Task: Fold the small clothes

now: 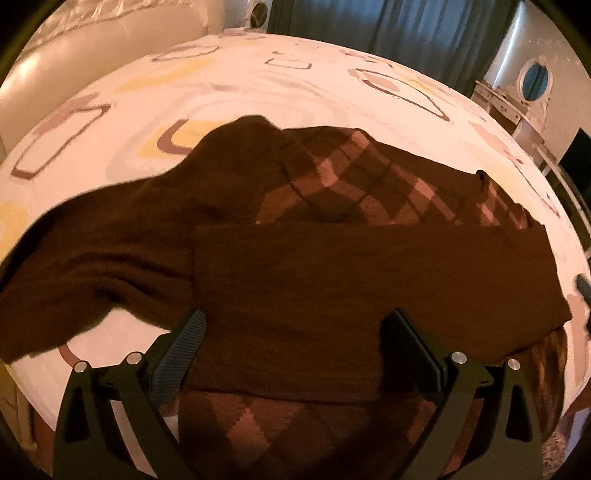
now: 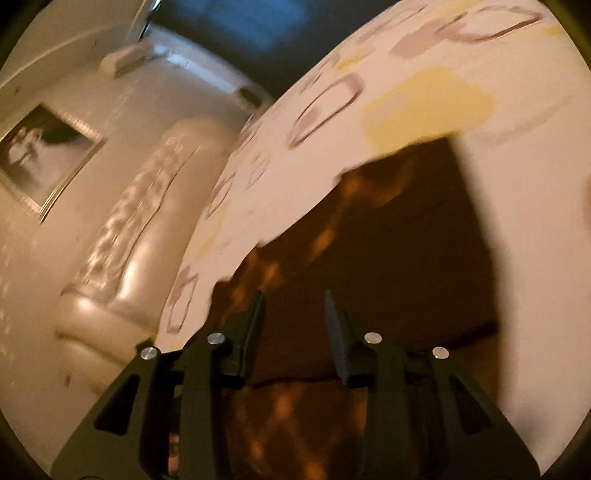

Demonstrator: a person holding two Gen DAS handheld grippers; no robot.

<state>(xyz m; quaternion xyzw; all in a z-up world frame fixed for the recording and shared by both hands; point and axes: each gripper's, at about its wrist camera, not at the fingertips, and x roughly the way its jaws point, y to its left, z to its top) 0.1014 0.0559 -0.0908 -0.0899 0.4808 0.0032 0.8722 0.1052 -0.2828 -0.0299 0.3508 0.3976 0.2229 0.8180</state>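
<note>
A dark brown sweater (image 1: pixel 332 280) with a pink and brown argyle front lies on the bed (image 1: pixel 258 85). One sleeve is folded flat across its body, and the other sleeve (image 1: pixel 92 251) trails off to the left. My left gripper (image 1: pixel 297 332) hovers over the folded sleeve, wide open, with nothing pinched between its fingers. The right wrist view is blurred. In it the sweater (image 2: pixel 406 258) lies below my right gripper (image 2: pixel 295 321). That gripper's jaws stand a little apart, showing only the fabric beneath the gap and no fabric held.
The bed sheet (image 2: pixel 424 99) is white with yellow patches and brown outlined shapes. A padded cream headboard (image 2: pixel 122 266) stands along one side, below a framed picture (image 2: pixel 44 155). Dark teal curtains (image 1: pixel 406 33) hang behind the bed. A white dresser with an oval mirror (image 1: pixel 533 79) stands at the right.
</note>
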